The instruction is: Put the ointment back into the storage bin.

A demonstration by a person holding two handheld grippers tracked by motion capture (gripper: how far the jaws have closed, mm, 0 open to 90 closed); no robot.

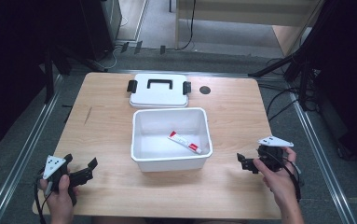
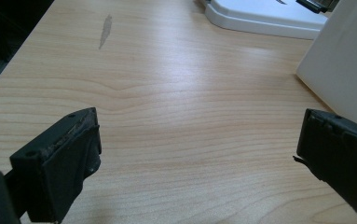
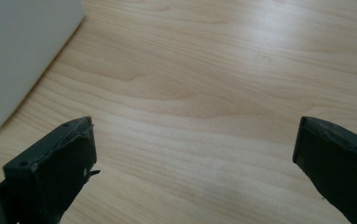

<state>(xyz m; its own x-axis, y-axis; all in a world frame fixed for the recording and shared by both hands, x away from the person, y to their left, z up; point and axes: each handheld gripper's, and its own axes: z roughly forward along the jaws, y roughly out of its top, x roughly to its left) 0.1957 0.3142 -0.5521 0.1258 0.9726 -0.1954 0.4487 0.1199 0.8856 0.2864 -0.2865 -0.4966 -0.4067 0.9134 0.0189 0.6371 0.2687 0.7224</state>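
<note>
While both grippers [image 1: 84, 171] [image 1: 241, 162] gape empty | tube [image 1: 184, 142] white, red-capped (in bin [image 1: 170, 160])

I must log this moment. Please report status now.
Left gripper open, right gripper open. Tube lies in box. Lid off, behind box.

We see light wooden table [image 1: 106, 121] filling centre of high view, rounded corners, grain running left to right. Dark streak [image 1: 88, 115] on its left part. Small dark round hole [image 1: 205, 90] near upper right edge. White open bin [image 1: 141, 140] sits on it at frame centre. White lid [image 1: 159, 96] with black handle and black side clips lies flat just above bin, near table's far edge.
</note>
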